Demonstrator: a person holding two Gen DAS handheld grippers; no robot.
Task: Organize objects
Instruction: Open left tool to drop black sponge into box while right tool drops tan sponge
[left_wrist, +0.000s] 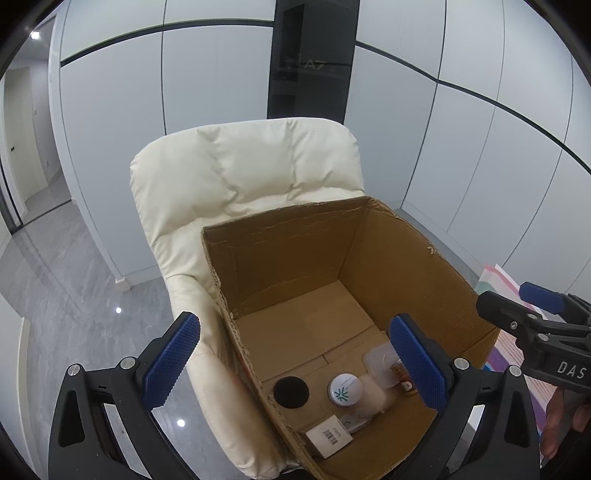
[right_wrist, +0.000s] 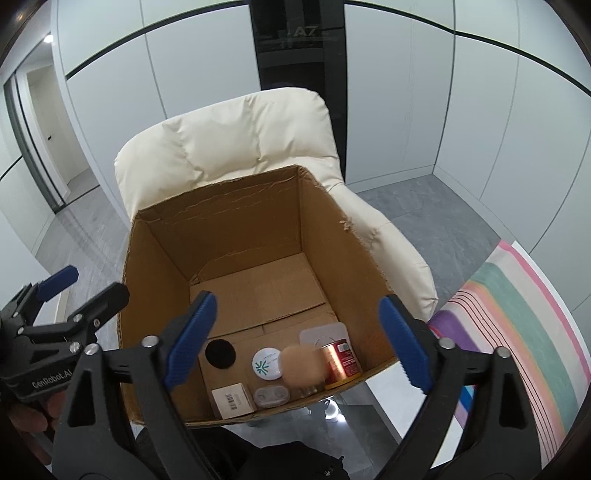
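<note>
Objects are kept low in the cardboard box (right_wrist: 258, 236), at the near wall. In the right wrist view, at about 6 o'clock, a small white box w/ a barcode (right_wrist: 233, 400) is seen, and a clear lens case (right_wrist: 272, 396) is just beside it. A bit farther in, a black round pad (right_wrist: 220, 353) is at 9 o'clock of the group, then a white round tin w/ a green mark (right_wrist: 266, 363), then a blurry tan ball-like thing (right_wrist: 301, 363), which may be in mid-fall; that cannot be told for sure. A red can (right_wrist: 341, 360) is at 3 o'clock, w/ a clear lid (right_wrist: 323, 334) behind it.

Right gripper (right_wrist: 293, 341) is held wide apart over the box & nothing is gripped. Left gripper (left_wrist: 295, 363) is spread too, empty, w/ one finger inside the box & one outside its left wall.

Step judged: a thing looks just dropped in, so the drop-off part is about done. Next, another loose item would need to be found & picked up; none is seen outside the box, so the grippers would have to be turned away first.

Farther off, the box is set on a cream padded chair (right_wrist: 229, 136). A striped cloth (right_wrist: 517, 332) is at 3 o'clock. White wall panels (right_wrist: 388, 92) & a dark shelf strip (right_wrist: 295, 44) are seen at 12 o'clock.
</note>
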